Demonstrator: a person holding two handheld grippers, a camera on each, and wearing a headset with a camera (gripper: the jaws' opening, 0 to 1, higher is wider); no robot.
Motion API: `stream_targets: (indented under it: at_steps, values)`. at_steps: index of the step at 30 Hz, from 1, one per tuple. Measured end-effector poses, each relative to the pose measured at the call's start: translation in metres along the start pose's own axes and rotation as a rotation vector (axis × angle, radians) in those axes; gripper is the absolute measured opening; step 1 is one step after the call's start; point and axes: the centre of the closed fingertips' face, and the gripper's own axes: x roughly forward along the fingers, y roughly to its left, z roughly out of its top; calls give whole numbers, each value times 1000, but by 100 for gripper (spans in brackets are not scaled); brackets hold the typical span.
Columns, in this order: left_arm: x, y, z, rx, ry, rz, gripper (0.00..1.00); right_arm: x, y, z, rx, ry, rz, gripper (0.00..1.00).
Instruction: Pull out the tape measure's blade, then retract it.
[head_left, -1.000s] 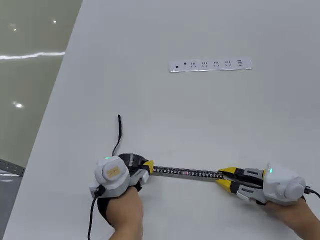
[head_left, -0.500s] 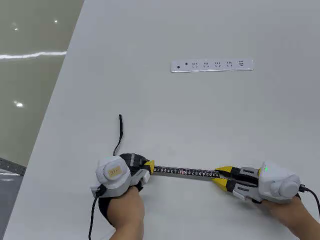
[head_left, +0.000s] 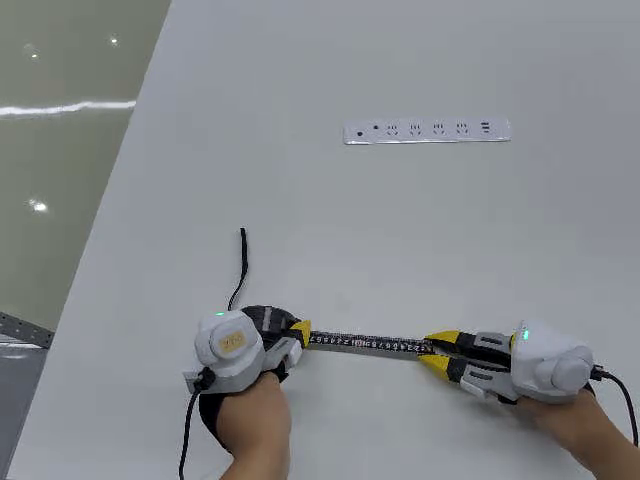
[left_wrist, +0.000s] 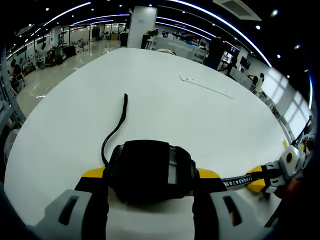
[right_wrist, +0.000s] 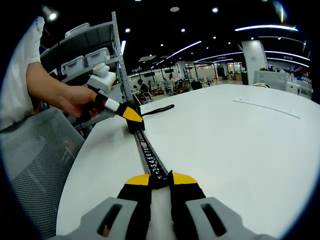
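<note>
A black tape measure case (left_wrist: 150, 170) sits on the white table, and my left gripper (left_wrist: 150, 175) is shut on it between yellow-tipped jaws. In the head view the case (head_left: 268, 325) lies at the lower left under that left gripper (head_left: 285, 337). Its dark numbered blade (head_left: 365, 343) runs right along the table to my right gripper (head_left: 433, 350), which is shut on the blade's end. In the right gripper view the blade (right_wrist: 149, 155) stretches from my right gripper (right_wrist: 160, 180) away to the case (right_wrist: 135, 125). A black wrist strap (head_left: 240, 268) trails from the case.
A white power strip (head_left: 427, 131) lies flat at the far side of the table. The table's left edge (head_left: 110, 190) drops to a shiny floor. A grey mesh chair (right_wrist: 35, 165) stands beside the table in the right gripper view.
My right gripper has moved left toward the case with the blade's end in it, so less blade shows between the two grippers. The left gripper and case have stayed put.
</note>
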Motion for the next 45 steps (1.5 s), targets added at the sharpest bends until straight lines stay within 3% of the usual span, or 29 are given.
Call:
stream_targets:
  at_steps: [45]
  values:
    - [0, 0, -1, -6, 9, -7, 66, 47, 15, 14, -10, 16, 70, 13]
